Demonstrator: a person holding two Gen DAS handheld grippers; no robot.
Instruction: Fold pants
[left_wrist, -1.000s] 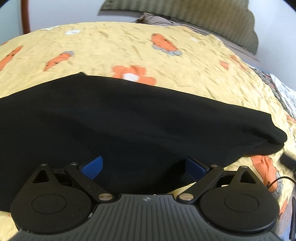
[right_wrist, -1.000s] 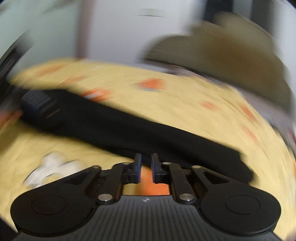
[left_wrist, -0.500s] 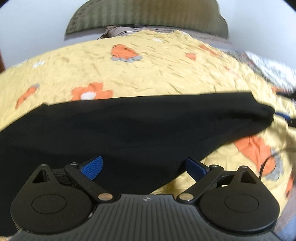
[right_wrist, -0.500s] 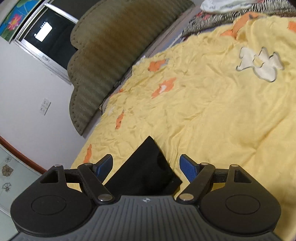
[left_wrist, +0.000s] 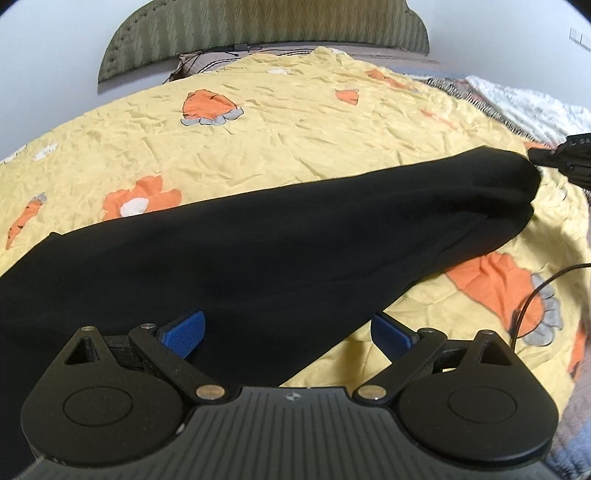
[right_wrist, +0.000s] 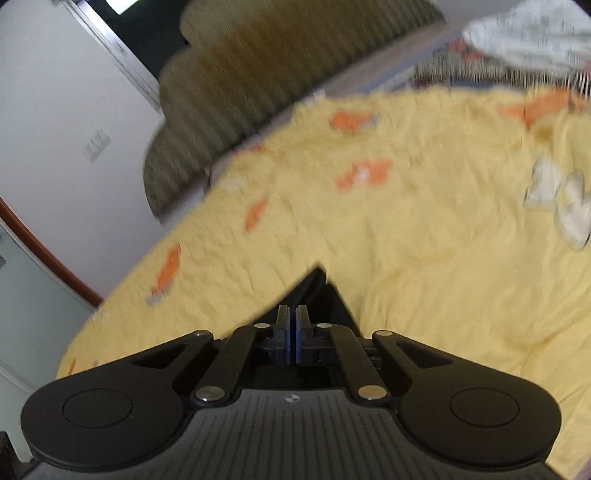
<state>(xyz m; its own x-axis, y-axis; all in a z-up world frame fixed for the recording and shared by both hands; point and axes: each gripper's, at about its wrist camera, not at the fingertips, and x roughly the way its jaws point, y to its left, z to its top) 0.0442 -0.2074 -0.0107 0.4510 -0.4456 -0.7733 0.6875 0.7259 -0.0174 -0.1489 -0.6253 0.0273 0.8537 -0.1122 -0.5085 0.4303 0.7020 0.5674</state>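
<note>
Black pants (left_wrist: 258, 251) lie stretched across the yellow bedspread (left_wrist: 295, 122), running from the near left to the far right. My left gripper (left_wrist: 288, 330) is open, its blue pads on either side of the pants' near edge, just above the cloth. At the far right end of the pants the other gripper (left_wrist: 569, 155) shows, touching the cloth. In the right wrist view my right gripper (right_wrist: 292, 317) is shut on a corner of the black pants (right_wrist: 317, 291), which rises in a dark peak between the fingers.
The bedspread has orange flower and carrot prints. A green padded headboard (left_wrist: 258, 29) stands at the back. A thin black cable (left_wrist: 532, 295) lies on the bed at right. White cloth (right_wrist: 561, 206) and striped bedding (left_wrist: 480, 96) lie at the bed's right side.
My right gripper was open around the pants corner half a second ago and has now closed on it. The left view has swung, showing more of the pants' right end.
</note>
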